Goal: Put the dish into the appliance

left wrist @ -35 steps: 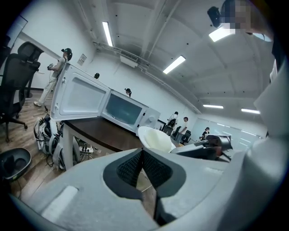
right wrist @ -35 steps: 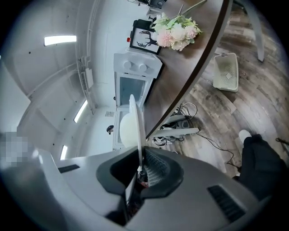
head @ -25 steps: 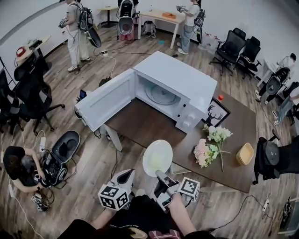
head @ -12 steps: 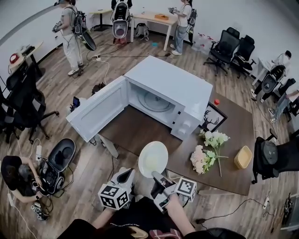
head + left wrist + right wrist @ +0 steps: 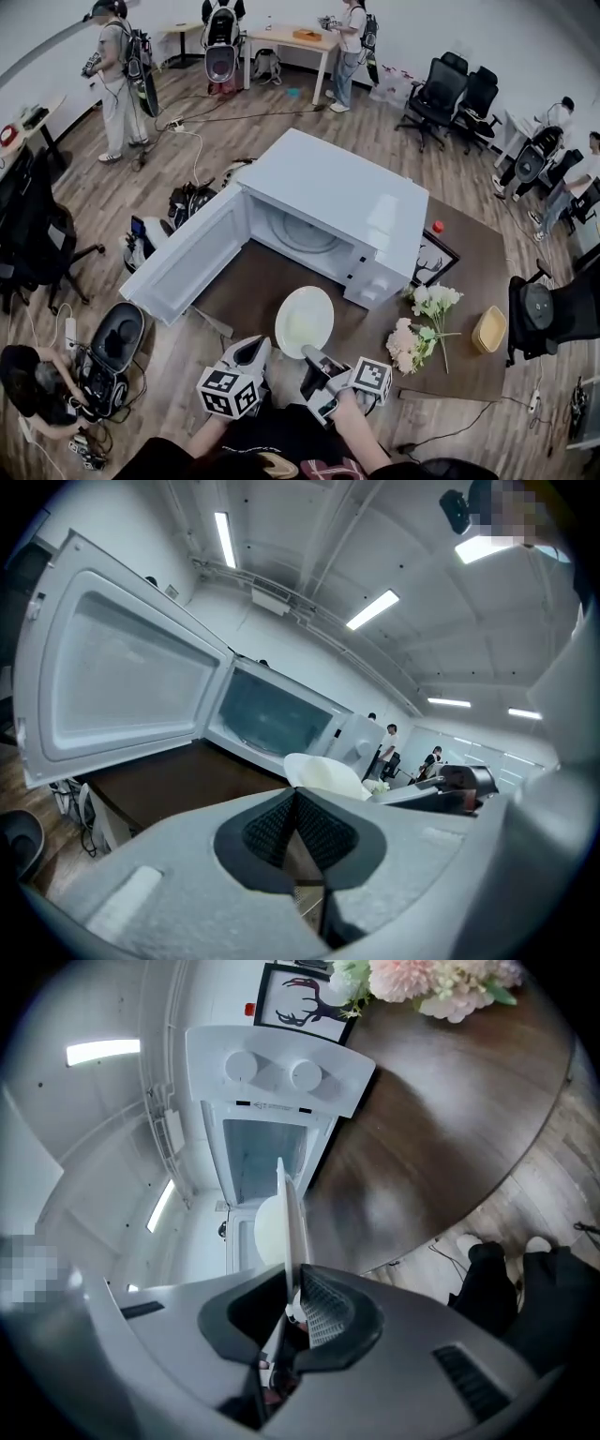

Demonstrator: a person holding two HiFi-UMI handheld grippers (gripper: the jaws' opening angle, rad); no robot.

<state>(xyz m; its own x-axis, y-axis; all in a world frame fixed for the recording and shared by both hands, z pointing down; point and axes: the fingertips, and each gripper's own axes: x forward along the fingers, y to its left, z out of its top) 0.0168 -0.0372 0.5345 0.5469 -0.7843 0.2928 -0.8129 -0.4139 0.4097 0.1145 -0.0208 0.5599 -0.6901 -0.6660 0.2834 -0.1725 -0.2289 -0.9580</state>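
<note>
**Dish gripped by the right gripper, short of the open microwave**

From the head view I see the right gripper (image 5: 312, 355) holding the pale dish (image 5: 305, 322) by its near rim. The dish is over the near edge of the brown table (image 5: 267, 277), in front of the microwave (image 5: 333, 187) and outside its cavity. The door (image 5: 183, 267) is swung wide to the left, and the turntable (image 5: 300, 232) inside is bare.

That view does not let me judge the grip. The right gripper view does: the right gripper (image 5: 292, 1283) has its jaws clenched on the dish (image 5: 284, 1218), which I see edge-on, rising straight out from between the pads. Past it are the control panel (image 5: 272, 1077) with two knobs, the flowers (image 5: 427, 979) and a framed deer picture (image 5: 302, 993).

The left gripper (image 5: 253, 347) sits just beside the right one, low in the head view. In the left gripper view its jaws (image 5: 294, 794) are closed together with nothing between them. That camera also gives me a side look the others lack: the dish (image 5: 323, 774) hangs in front of the cavity opening, with the inner face of the door (image 5: 122, 682) at the left.
</note>
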